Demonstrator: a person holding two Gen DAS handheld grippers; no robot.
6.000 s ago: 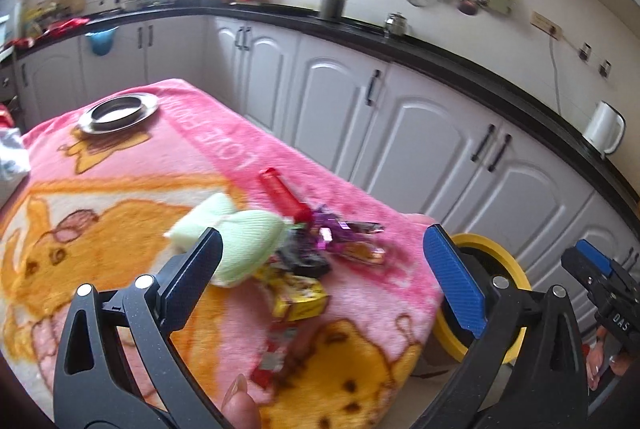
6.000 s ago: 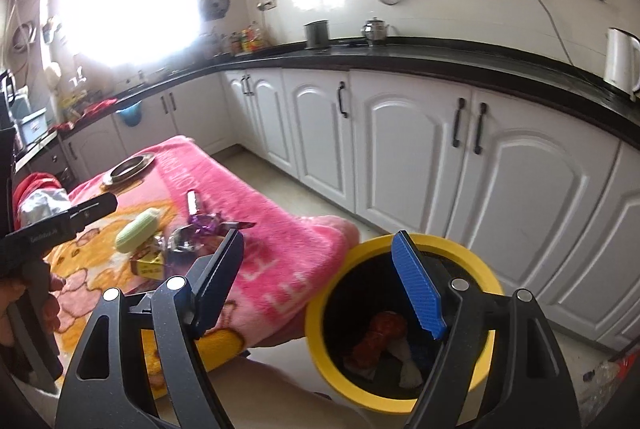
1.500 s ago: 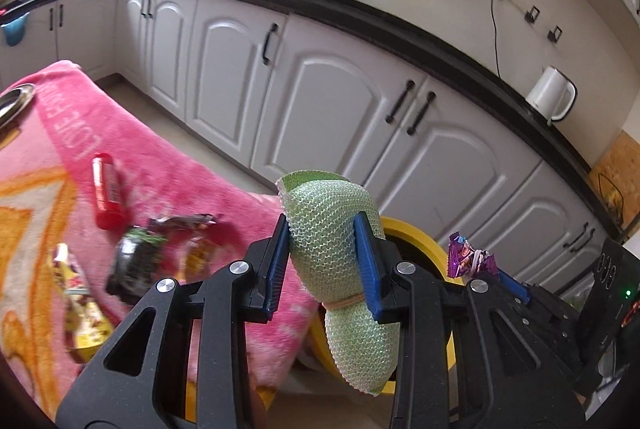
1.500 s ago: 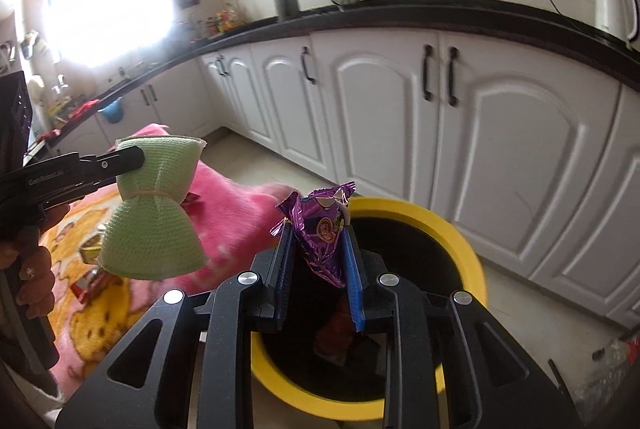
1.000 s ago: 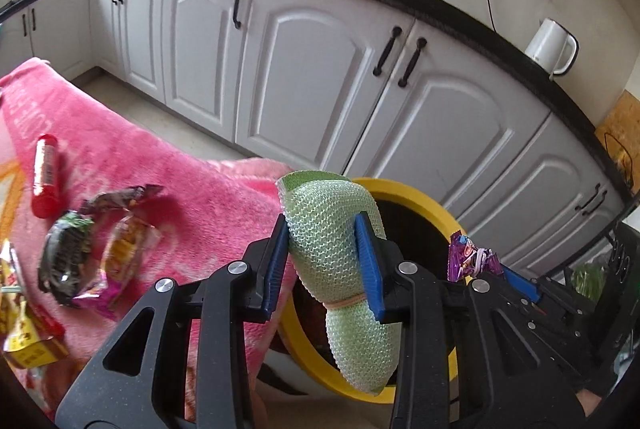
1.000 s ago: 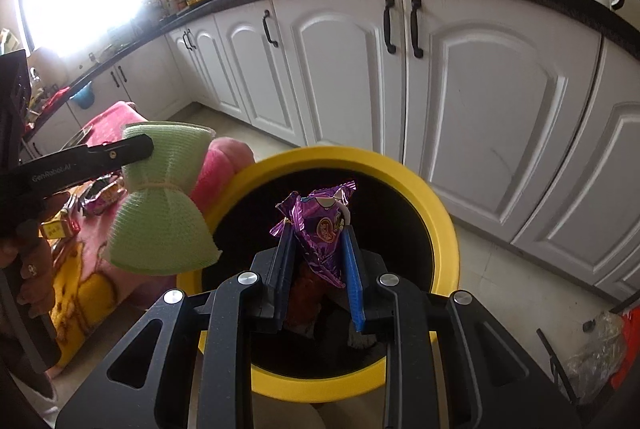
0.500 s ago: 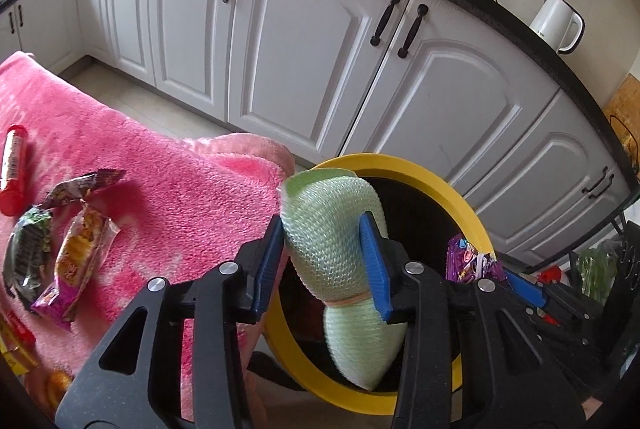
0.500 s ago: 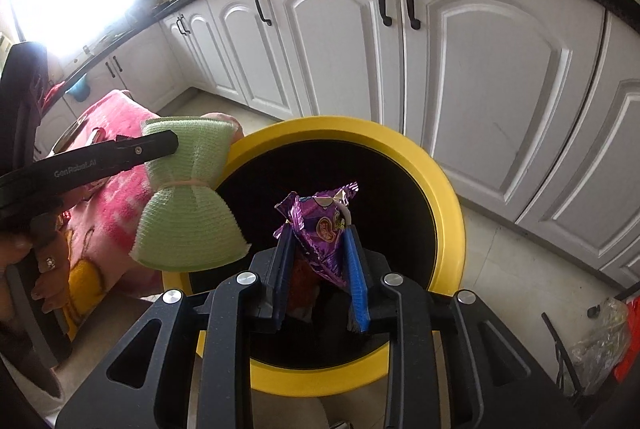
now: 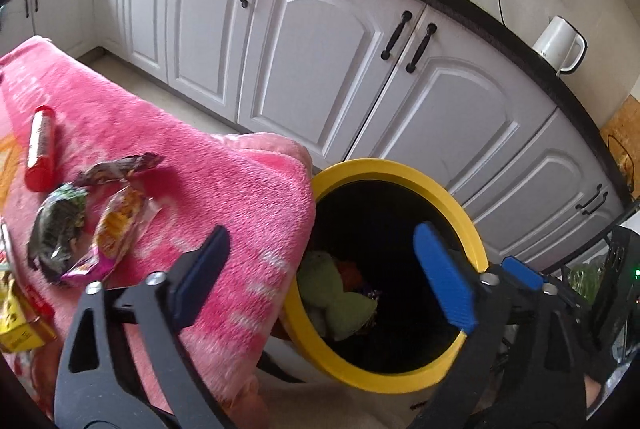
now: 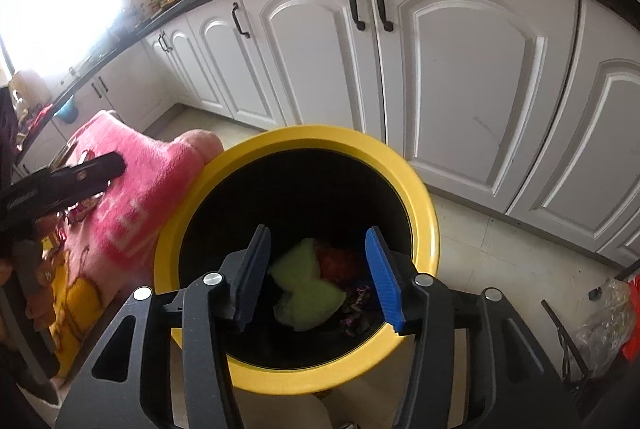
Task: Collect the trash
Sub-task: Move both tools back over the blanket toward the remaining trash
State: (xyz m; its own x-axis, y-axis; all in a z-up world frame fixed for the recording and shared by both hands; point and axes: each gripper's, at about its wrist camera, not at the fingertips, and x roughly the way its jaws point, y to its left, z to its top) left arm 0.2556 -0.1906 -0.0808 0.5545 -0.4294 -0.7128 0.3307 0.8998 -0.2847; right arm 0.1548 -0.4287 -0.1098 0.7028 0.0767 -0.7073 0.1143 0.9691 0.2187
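Note:
A yellow-rimmed black trash bin (image 9: 460, 201) (image 10: 424, 205) stands on the floor beside the pink blanket-covered table (image 9: 224, 185). The green mesh sponge (image 9: 336, 297) (image 10: 306, 285) and the purple wrapper (image 10: 358, 303) lie inside the bin with other trash. My left gripper (image 9: 320, 265) is open and empty over the bin's left rim. My right gripper (image 10: 318, 265) is open and empty above the bin's mouth. Several snack wrappers (image 9: 116, 217) and a red tube (image 9: 40, 149) lie on the blanket.
White kitchen cabinets (image 9: 320, 41) with a black countertop run behind the bin. A white kettle (image 9: 560, 45) stands on the counter. A plastic bag (image 10: 604, 313) lies on the floor at right. The blanket's edge (image 10: 160, 181) touches the bin's left side.
Both grippers opened. The green sponge dropped from the left gripper and the purple wrapper from the right gripper into the bin.

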